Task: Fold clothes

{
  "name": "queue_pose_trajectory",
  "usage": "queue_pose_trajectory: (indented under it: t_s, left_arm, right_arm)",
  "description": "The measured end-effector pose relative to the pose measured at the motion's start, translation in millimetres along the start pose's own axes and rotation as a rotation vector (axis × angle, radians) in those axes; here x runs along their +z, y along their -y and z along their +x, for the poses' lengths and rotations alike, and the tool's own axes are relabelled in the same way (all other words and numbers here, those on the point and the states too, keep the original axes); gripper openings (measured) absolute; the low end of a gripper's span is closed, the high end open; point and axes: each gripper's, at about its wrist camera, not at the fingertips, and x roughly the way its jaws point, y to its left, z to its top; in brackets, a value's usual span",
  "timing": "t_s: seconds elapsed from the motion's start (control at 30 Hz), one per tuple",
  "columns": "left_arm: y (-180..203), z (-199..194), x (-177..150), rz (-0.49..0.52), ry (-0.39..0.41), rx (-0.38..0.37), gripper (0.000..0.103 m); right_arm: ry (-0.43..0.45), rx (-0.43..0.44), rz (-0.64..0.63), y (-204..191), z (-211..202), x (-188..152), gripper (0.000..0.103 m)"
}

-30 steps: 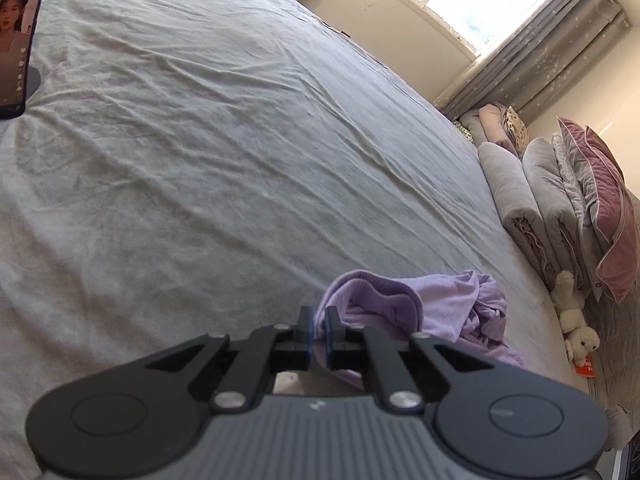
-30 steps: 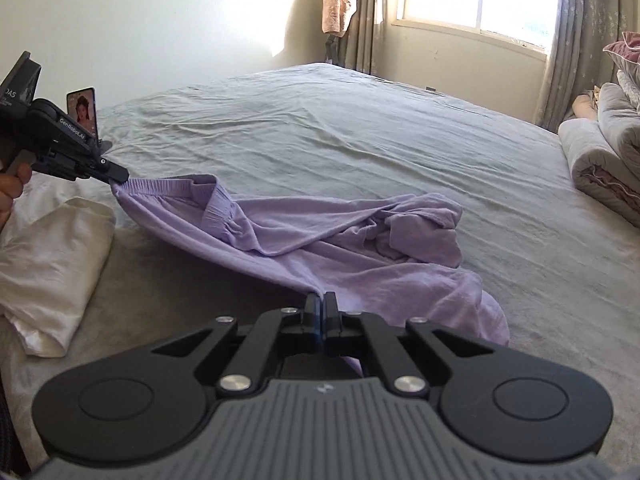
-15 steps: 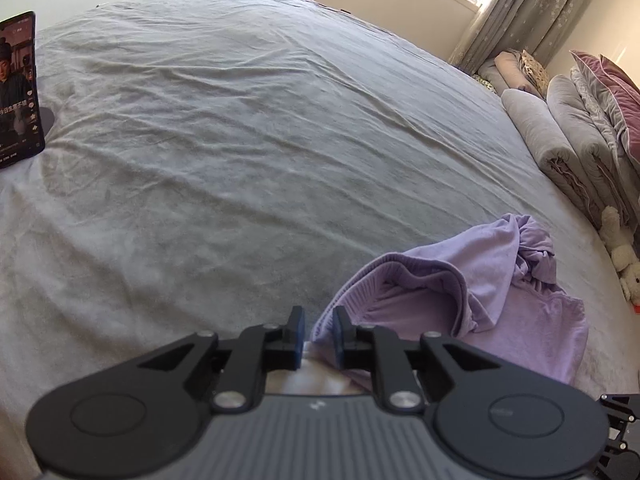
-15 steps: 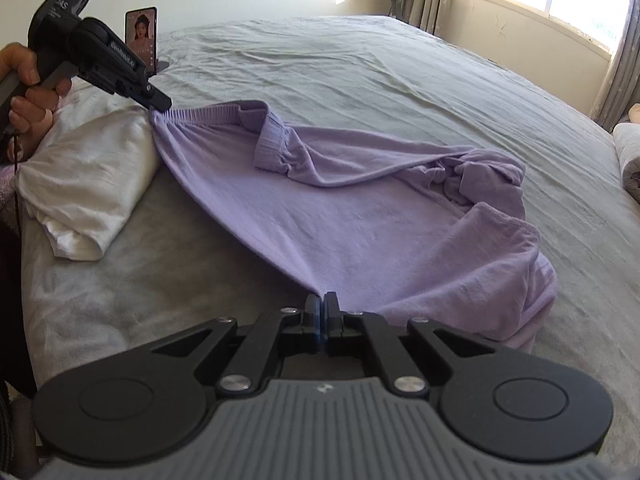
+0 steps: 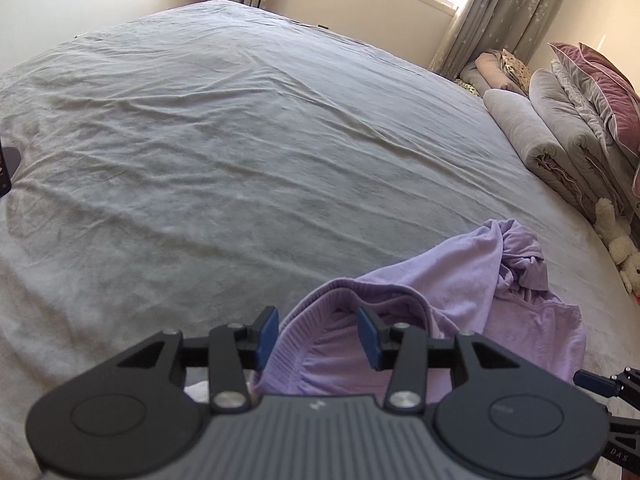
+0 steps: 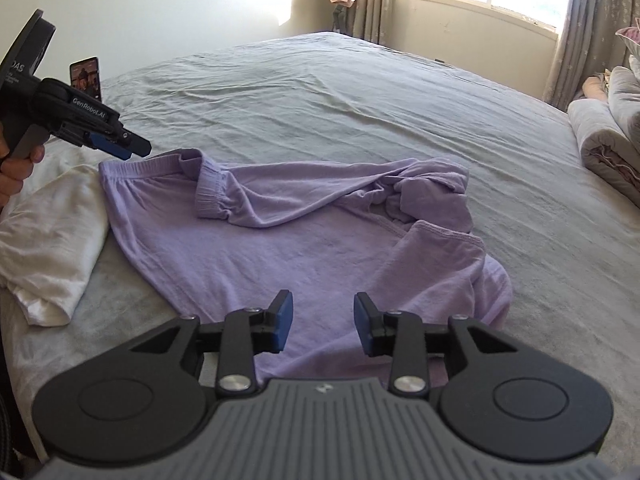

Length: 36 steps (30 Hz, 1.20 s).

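Observation:
A lilac long-sleeved top (image 6: 304,248) lies on the grey bed, its body spread flat and its sleeves bunched toward the far right. My right gripper (image 6: 322,326) is open just above its near hem. My left gripper (image 5: 318,338) is open over the ribbed hem corner (image 5: 316,320), which lies loose between the pads. In the right wrist view the left gripper (image 6: 120,146) hovers by the top's far left corner. The top also shows in the left wrist view (image 5: 460,296).
A folded white garment (image 6: 52,232) lies left of the top. A phone (image 6: 86,78) stands propped at the bed's far left. Rolled grey blankets (image 5: 532,140), pink pillows and a plush toy (image 5: 624,248) line the right side. The grey bedsheet (image 5: 240,140) stretches ahead.
Both grippers have opened and let go of the top. The top has dropped from being stretched in the air to lying flat on the bed.

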Motion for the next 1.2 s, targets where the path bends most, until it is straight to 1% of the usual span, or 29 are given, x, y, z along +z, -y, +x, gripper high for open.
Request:
queue_pose_trajectory:
  t_s: [0.1, 0.17, 0.2, 0.3, 0.4, 0.53, 0.6, 0.7, 0.87, 0.9, 0.93, 0.97, 1.03, 1.1, 1.13, 1.2]
  left_arm:
    - [11, 7, 1, 0.024, 0.004, -0.001, 0.048]
    - [17, 10, 1, 0.040, 0.025, -0.003, 0.058]
    - [20, 13, 1, 0.050, 0.032, -0.002, 0.059]
    - [28, 21, -2, 0.085, 0.046, 0.001, 0.060]
    - [36, 27, -5, 0.125, 0.063, 0.001, 0.060]
    - [45, 31, -8, 0.171, 0.093, 0.000, 0.061]
    - [47, 31, -8, 0.168, 0.118, -0.007, 0.061]
    - [48, 32, -6, 0.141, 0.141, -0.037, 0.061]
    - [54, 35, -5, 0.094, 0.189, -0.073, 0.060]
    - [57, 35, -5, 0.085, 0.200, -0.088, 0.060]
    - [59, 34, -5, 0.077, 0.207, -0.109, 0.060]
    - [62, 33, -5, 0.068, 0.212, -0.135, 0.060]
    - [67, 32, -5, 0.052, 0.222, -0.186, 0.060]
    - [73, 31, -6, 0.046, 0.213, -0.238, 0.060]
    - [76, 32, -7, 0.044, 0.201, -0.259, 0.060]
    - [84, 34, -10, 0.041, 0.166, -0.302, 0.060]
  right_arm:
    - [0.002, -0.066, 0.073, 14, 3, 2, 0.043]
    - [0.002, -0.109, 0.140, 26, 4, 2, 0.044]
    - [0.002, -0.127, 0.180, 33, 4, 2, 0.044]
    - [0.009, -0.169, 0.317, 57, 3, -1, 0.044]
    - [0.016, -0.200, 0.423, 76, 2, -7, 0.044]
    - [0.011, -0.247, 0.528, 95, 3, -16, 0.044]
    - [0.010, -0.264, 0.552, 102, 6, -21, 0.044]
    - [0.021, -0.263, 0.597, 110, 12, -26, 0.044]
    - [0.082, -0.195, 0.683, 114, 27, -32, 0.044]
    - [0.091, -0.187, 0.692, 114, 30, -32, 0.039]
    - [0.101, -0.179, 0.702, 113, 32, -33, 0.010]
    - [0.113, -0.180, 0.708, 112, 32, -32, 0.007]
    - [0.147, -0.200, 0.707, 111, 24, -28, 0.007]
    - [0.199, -0.212, 0.673, 103, 13, -21, 0.007]
    - [0.226, -0.202, 0.653, 100, 7, -17, 0.007]
    - [0.274, -0.156, 0.607, 92, -3, -11, 0.007]
